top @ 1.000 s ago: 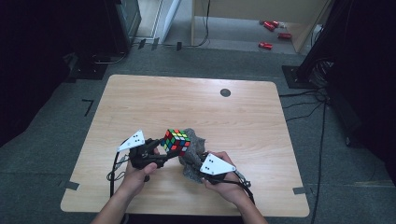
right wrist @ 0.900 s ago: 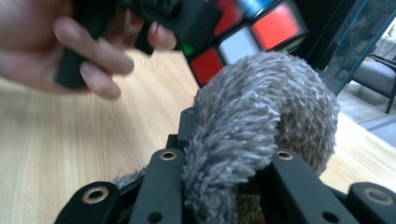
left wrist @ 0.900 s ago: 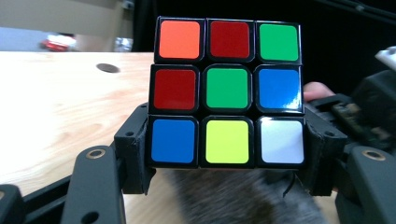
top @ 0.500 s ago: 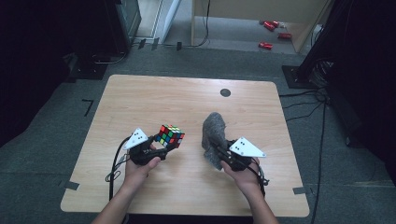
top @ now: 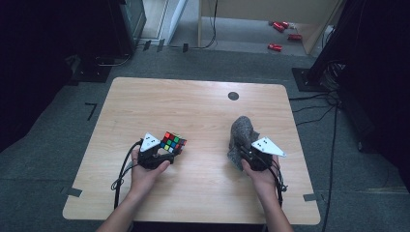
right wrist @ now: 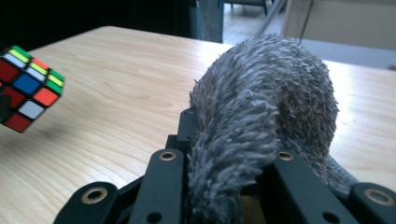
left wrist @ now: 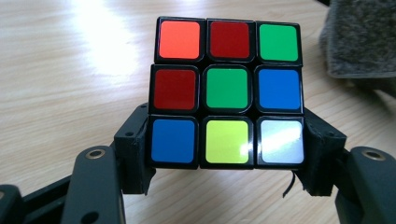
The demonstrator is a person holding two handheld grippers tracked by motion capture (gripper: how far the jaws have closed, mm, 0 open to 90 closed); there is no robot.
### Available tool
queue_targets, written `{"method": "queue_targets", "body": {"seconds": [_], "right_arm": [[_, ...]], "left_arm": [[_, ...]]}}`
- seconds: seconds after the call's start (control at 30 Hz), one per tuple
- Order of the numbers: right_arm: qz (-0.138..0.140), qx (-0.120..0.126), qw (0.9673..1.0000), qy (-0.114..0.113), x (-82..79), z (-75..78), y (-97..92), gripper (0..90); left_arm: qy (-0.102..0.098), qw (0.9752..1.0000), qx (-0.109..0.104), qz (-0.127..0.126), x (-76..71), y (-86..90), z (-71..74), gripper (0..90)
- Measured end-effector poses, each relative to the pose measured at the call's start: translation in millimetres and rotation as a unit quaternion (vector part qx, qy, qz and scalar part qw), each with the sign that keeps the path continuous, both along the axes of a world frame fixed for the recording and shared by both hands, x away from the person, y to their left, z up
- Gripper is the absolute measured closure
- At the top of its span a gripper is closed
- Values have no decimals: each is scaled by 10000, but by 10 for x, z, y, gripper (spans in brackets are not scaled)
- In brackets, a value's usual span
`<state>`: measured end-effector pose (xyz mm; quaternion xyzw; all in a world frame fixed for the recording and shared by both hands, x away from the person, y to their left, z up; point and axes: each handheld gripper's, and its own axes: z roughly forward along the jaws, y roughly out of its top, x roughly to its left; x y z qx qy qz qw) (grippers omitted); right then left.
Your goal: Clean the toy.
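Your left gripper (top: 162,153) had the multicoloured 3x3 puzzle cube with black edging (top: 173,142) clamped between its jaws, pads pressed on the bottom row's two sides. No long axis on a cube, obviously; in the high view it sat turned corner-on to you, one corner aimed toward the table's far right, held just off the wood on the near-left part of the top. In the left gripper view the face toward the camera (left wrist: 227,91) read orange, red, green up top; red, green, blue in the middle; blue, yellow, white at the bottom. Scrambled, glossy stickers, glare on the white one.

Your right gripper (top: 244,150) was shut on the fuzzy grey cloth (top: 241,133), jaws pinching it low w/ the fabric bunched up between them. The cloth (right wrist: 261,121) humped upward and away from you, long axis running roughly near-to-far, a loose flap hanging toward you below the jaws. Shaggy pile, charcoal-grey. It was on the near-right part of the table, well apart from the cube.

Surface: light wooden table w/ rounded corners (top: 193,101), a small round black dot (top: 233,95) near the far edge. Tape tabs at the near corners. Room: grey carpet floor (top: 58,121), dark at the sides, a few small red items (top: 279,36) on the floor beyond, black cables (top: 319,104) trailing at right.
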<state>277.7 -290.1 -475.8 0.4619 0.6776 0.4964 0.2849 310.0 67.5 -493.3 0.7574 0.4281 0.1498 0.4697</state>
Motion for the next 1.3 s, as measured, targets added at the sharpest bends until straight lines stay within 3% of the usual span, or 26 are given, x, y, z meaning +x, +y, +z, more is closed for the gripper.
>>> {"method": "queue_targets", "body": {"seconds": [0.3,0.73,1.03,1.3], "right_arm": [[-244,-1,9991,348,57,-122,-60,751],[-256,0,9982,544,77,-176,-69,735],[-188,-66,9965,816,96,-226,-42,725],[-172,-71,9964,826,98,-240,-29,724]], "left_arm": [[151,9995,254,54,42,-22,-86,350],[93,9982,594,11,25,-102,-124,350],[-38,9954,955,-40,2,-169,-134,349],[-112,9945,1040,-23,1,-197,-138,348]]}}
